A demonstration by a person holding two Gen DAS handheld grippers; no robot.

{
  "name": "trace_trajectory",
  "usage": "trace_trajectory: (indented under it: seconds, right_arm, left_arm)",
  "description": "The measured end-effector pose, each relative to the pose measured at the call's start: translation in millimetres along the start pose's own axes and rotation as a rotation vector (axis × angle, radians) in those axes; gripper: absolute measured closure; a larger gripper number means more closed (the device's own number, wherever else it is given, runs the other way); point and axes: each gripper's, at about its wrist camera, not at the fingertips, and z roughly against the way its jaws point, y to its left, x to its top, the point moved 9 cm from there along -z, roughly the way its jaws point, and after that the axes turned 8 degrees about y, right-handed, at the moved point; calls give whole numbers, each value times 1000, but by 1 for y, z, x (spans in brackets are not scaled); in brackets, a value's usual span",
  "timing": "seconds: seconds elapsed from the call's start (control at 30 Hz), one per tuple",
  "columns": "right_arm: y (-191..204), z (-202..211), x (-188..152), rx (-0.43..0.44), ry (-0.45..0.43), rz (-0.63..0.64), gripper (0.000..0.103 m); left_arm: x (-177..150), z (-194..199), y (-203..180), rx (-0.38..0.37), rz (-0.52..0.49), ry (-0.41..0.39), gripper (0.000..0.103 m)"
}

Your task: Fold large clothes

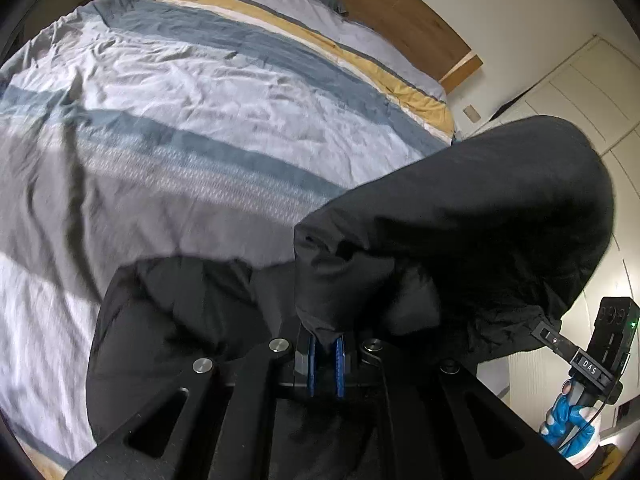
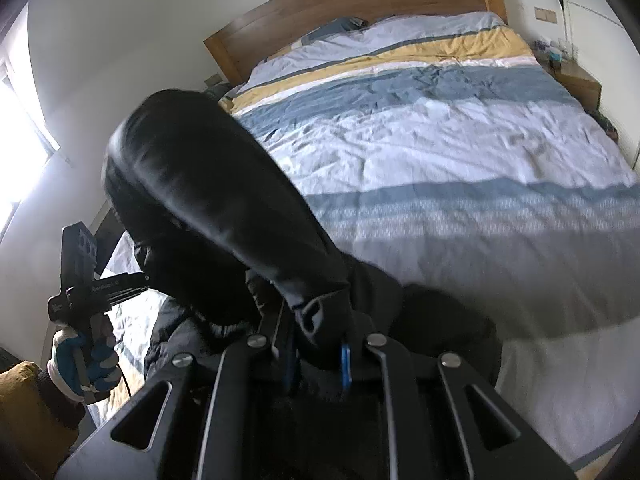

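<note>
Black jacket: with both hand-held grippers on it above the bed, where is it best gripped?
At its edges, as now: the black jacket is pinched by the left hand-held gripper and right hand-held gripper, each from below at a hem fold, so the bulky body hangs free.

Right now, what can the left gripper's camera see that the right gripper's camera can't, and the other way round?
Only the left wrist view shows the white wardrobe doors and the right gripper in a gloved hand. Only the right wrist view shows the bright window, a wooden nightstand and the left gripper. Both show the striped duvet, the wooden headboard and the black jacket, which each gripper is shut on.
</note>
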Motion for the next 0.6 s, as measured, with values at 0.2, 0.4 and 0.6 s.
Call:
trace_trajectory:
  seconds: [0.2, 0.4, 0.6]
  right_arm:
    - [-8, 1, -43, -13, 12, -33, 87]
    - [-18, -11, -82, -42, 56, -41, 87]
    - [-29, -16, -112, -60, 87, -70, 84]
  left_arm:
    - [-38, 3, 7, 41, -25, 29, 96]
    - [-66, -1, 19, 102, -65, 62, 96]
    - [-88, -3, 22, 157, -119, 90, 93]
